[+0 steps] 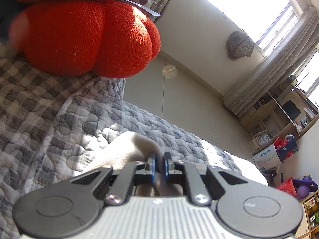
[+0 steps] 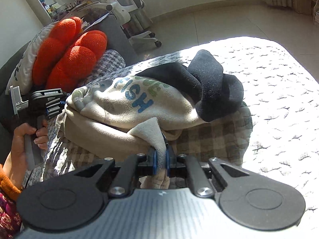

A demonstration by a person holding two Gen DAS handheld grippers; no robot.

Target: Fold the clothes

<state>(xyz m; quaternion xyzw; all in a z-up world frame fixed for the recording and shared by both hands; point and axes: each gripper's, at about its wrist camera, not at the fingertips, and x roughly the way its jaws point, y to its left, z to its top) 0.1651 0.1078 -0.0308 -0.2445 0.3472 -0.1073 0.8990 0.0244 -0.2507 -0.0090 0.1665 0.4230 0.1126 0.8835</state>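
Both tongs, left (image 1: pixel 159 165) and right (image 2: pixel 161 160), apparently pinch cream garment (image 2: pixel 123 107).

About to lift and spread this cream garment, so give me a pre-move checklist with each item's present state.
1. Right gripper shut on the cream garment: ok.
2. Left gripper shut on the garment's other end: ok.
3. Black garment off the cream one: not ok, it lies on top.
4. Orange cushion apart from the garment: ok.
5. Only a single layer pinched: cannot tell.
6. Quilt not caught in either grip: cannot tell.
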